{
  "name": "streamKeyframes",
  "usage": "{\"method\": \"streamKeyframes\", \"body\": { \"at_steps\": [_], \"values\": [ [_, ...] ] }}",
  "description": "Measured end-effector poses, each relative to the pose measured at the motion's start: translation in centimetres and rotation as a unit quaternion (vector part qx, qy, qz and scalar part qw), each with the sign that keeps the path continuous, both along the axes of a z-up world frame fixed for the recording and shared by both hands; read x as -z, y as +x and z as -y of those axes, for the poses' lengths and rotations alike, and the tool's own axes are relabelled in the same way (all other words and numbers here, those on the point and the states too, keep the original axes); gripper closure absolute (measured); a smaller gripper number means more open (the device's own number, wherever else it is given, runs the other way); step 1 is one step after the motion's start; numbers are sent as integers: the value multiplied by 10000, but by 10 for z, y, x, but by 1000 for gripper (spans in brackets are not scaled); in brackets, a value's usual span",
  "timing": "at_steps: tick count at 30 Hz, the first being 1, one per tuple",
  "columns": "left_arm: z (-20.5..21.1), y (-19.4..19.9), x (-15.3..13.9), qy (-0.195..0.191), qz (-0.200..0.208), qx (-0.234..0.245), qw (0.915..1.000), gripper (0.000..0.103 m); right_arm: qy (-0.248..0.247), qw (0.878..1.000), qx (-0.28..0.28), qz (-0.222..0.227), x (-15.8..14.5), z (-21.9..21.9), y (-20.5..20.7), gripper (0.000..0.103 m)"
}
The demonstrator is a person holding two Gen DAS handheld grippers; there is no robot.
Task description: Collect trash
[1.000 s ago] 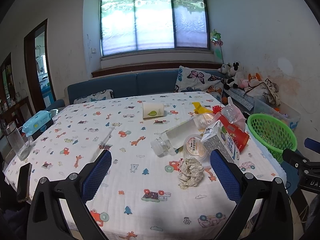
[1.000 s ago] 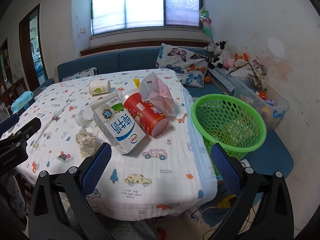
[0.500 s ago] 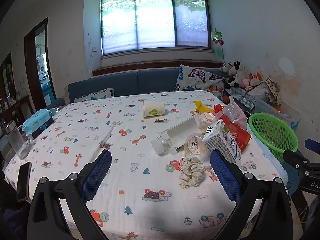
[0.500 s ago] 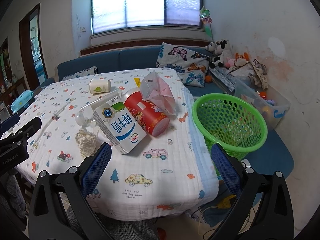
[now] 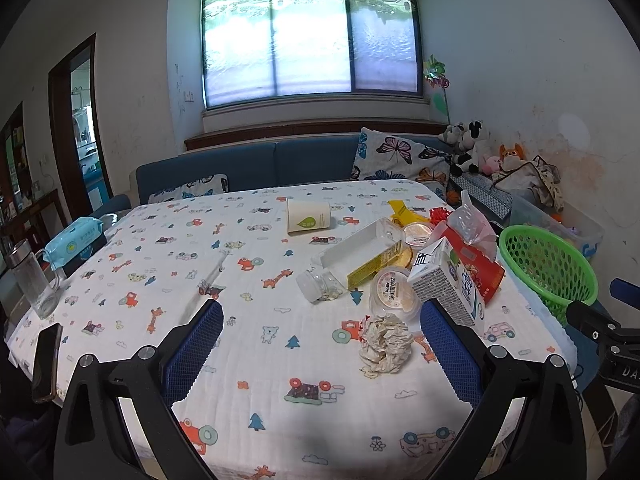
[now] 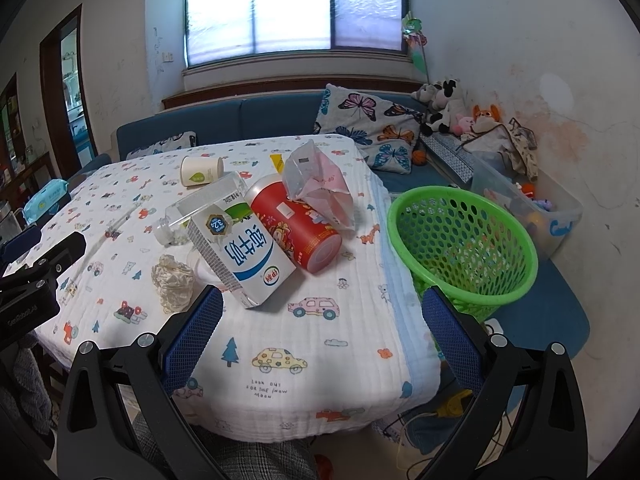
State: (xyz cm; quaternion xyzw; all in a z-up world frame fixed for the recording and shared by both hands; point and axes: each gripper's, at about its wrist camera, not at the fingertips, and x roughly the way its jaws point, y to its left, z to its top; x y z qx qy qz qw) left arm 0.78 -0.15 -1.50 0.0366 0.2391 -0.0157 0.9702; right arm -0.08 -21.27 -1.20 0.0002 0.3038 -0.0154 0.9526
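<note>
Cartoon-print tablecloth (image 5: 256, 264), blue sofa (image 5: 248, 164) behind

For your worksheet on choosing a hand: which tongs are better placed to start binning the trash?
Probably right: the right tongs are open, facing the milk carton, with the green basket beside it.

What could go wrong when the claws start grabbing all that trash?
Two things, probably. The milk carton, red can and clear bottle lie piled against each other, so pulling one out may send the round can rolling off the table edge. Also, the green basket stands beside the table, lower than its top, so a piece let go too early might land on the floor. Both the left claw and the right claw are open and empty.
</note>
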Motion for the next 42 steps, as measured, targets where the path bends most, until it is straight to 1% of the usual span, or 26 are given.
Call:
{"method": "streamKeyframes", "body": {
  "at_steps": [7, 25, 32, 38, 42],
  "values": [
    [0, 2, 3, -6, -34, -9, 10000, 7, 15, 10000, -16, -16, -1, 0, 1, 4],
    [1, 27, 5, -37, -299, -15, 9995, 7, 32, 9997, -229, -119, 6, -6, 19, 4],
    [-4, 43, 6, -35, -426, -22, 9991, 7, 75, 9985, -498, -215, 11, -13, 29, 4],
    [-13, 56, 4, 4, -453, -96, 9989, 7, 169, 9954, -858, -394, 18, -24, 44, 4],
    [-22, 65, 3, -7, -472, -115, 9988, 7, 207, 9909, -1240, -484, 20, -33, 55, 4]
  ]
}}
